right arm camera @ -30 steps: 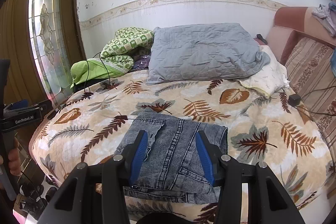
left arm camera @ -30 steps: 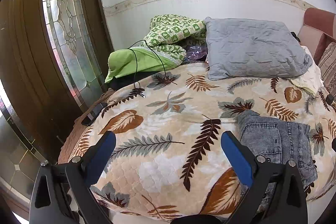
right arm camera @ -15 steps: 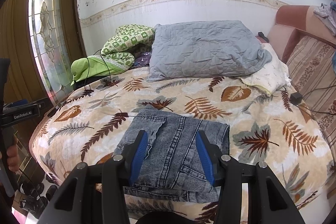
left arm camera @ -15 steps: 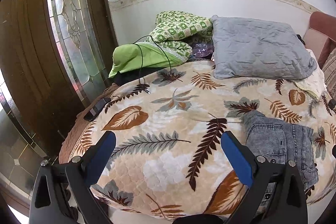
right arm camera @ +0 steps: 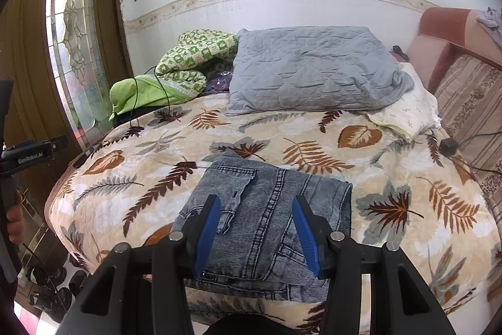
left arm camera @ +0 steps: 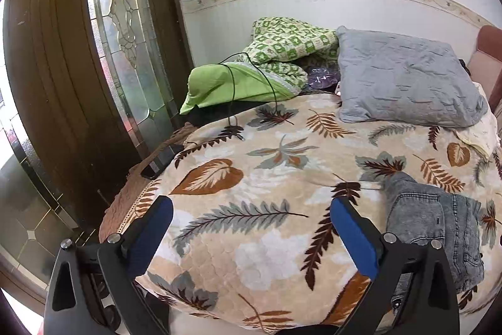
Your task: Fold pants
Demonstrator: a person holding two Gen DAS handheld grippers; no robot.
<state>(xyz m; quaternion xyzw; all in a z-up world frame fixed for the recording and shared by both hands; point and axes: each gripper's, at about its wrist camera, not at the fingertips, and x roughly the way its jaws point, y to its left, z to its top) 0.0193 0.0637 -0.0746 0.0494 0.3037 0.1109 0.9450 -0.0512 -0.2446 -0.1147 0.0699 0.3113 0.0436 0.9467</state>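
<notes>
Closest to me, my right gripper [right arm camera: 255, 220] hangs above the near end of the pants [right arm camera: 269, 209], its blue ribbed pads [right arm camera: 209, 228] roughly half apart and gripping nothing; the denim lies flat below them. The pants are grey acid-washed jeans, folded into a thick rectangular bundle, seams and a pocket flap showing. They sit at the near edge of the bed, and the lowest layer reaches the blanket's [right arm camera: 313, 146] rounded front edge.

My left gripper [left arm camera: 251, 225] is spread wide and empty, over bare blanket near the bed's front left corner. From this side the pants [left arm camera: 436, 225] lie off to the right, clear of its fingers [left arm camera: 353, 236]. In the right view I can see a hand [right arm camera: 14, 218] holding that left tool beside the bed.

The blanket is plush, quilted, beige with brown and grey leaves, and most of its middle is open room on both sides of the pants and beyond them.

Farther back, a grey quilted pillow [right arm camera: 313, 68] lies across the head of the bed, a cream cloth [right arm camera: 408, 112] under its right corner. To its left is a crumpled green checked quilt [left arm camera: 288, 43] over a plain green bundle, with a black cable [left arm camera: 251, 83] trailing onto the blanket. A small black adapter [right arm camera: 448, 145] sits at the right edge beside a striped sofa [right arm camera: 470, 102]. A wooden door with leaded glass [left arm camera: 125, 36] closes the left side.
</notes>
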